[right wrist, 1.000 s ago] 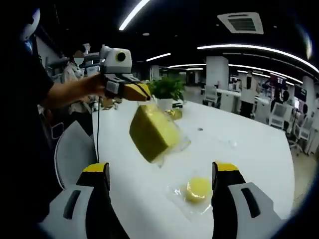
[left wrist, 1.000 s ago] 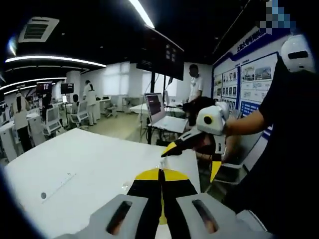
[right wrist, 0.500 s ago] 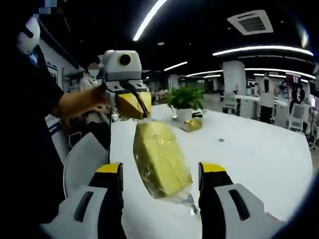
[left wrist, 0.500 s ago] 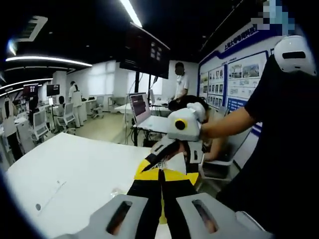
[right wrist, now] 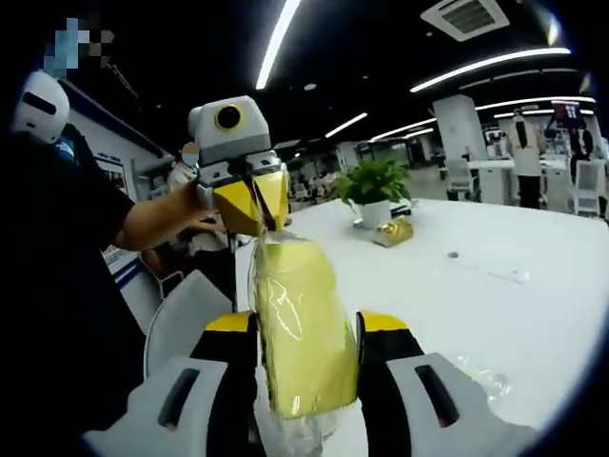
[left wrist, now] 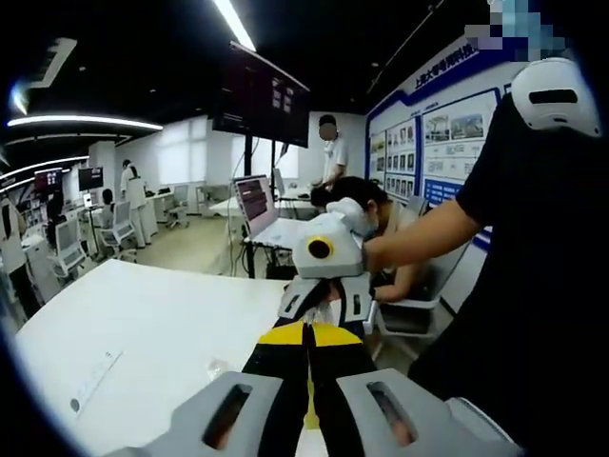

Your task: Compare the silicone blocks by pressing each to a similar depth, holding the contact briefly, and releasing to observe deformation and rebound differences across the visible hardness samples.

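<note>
While half a second earlier a gap was left on either side of it, the yellow silicone block (right wrist: 300,333) is now flanked closely by the two jaws of the right gripper (right wrist: 304,328), whose yellow-tipped pads lie against or just beside its flanks (actual contact cannot be confirmed). In the right gripper view the block, wrapped in clear plastic, is held upright above the white table (right wrist: 514,286), its upper edge of wrapping pinched in the closed jaws of the left gripper (right wrist: 255,205), which is carried in from the left by a person's hand (right wrist: 195,205). The jaws of the right gripper have been drawn nearer together since the earlier picture, and the left gripper is seen more squarely overhead. In the left gripper view the closed yellow-and-black jaws of the left gripper are seen pointing at the right gripper (left wrist: 328,309), now nearer and more central than before. A potted plant (right wrist: 373,186) and a gold-wrapped item (right wrist: 392,231) are seen farther along the table.
</note>
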`<state>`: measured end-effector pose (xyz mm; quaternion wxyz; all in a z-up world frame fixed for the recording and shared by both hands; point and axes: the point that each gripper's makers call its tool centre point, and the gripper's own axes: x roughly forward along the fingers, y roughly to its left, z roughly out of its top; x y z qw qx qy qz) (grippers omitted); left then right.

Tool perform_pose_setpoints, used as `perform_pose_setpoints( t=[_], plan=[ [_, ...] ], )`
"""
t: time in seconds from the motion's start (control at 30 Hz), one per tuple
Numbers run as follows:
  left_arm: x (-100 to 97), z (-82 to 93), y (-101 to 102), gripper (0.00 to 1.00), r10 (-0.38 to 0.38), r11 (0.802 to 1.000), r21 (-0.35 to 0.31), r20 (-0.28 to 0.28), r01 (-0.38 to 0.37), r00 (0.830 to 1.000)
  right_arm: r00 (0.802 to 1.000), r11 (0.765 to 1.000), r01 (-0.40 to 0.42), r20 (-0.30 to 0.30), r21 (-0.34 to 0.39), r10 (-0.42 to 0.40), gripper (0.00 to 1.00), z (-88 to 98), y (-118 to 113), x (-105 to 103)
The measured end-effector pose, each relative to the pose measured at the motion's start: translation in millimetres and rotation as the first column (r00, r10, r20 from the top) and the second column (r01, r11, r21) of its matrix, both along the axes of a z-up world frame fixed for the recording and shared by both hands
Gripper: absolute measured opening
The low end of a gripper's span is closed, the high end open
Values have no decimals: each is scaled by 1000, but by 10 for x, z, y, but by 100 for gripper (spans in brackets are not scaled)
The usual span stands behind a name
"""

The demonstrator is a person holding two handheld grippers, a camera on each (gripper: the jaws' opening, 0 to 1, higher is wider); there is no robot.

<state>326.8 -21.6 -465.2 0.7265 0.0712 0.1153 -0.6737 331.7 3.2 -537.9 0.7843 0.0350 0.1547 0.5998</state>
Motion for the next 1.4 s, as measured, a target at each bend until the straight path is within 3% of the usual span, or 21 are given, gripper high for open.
perform_pose_setpoints(
  t=[0.23,0.4,0.5,0.63,0.73,0.8,0.9,0.93,1.03,1.2,1.4],
  plan=[
    [7,4,39,0,8,1000,-11,-23,-9,1000,999,1000,4,43,-16,-3,23,24,33,-10],
    [17,36,65,0,25,999,-23,-30,-26,999,994,999,19,107,-47,-13,17,66,73,22],
    [19,-2,83,0,30,1000,-5,-21,-30,999,997,995,2,79,-101,6,14,21,92,-10],
    [20,2,108,0,40,999,-17,-38,-41,998,999,994,-20,44,-111,25,9,38,124,-67],
    [-13,-15,116,0,36,999,-9,-44,-36,998,998,989,-61,17,-138,64,8,4,129,-139],
    [-26,-22,114,0,35,999,-8,-43,-35,998,991,983,-47,113,-176,68,7,-4,104,-92],
    [-27,-33,103,0,42,999,-12,-53,-43,998,991,980,-58,104,-188,79,7,-15,91,-123],
    [-27,-33,99,0,45,999,-14,-59,-46,997,985,977,-51,151,-208,83,7,-14,80,-98],
    [-46,-16,81,0,45,999,-23,-42,-46,998,991,980,-54,113,-190,76,6,4,67,-126],
    [-49,-11,67,0,48,998,-29,-58,-50,997,988,980,-46,136,-195,73,6,9,45,-119],
    [-70,18,70,0,57,997,-53,-71,-61,996,992,985,-20,118,-171,40,9,40,31,-99]
  ],
)
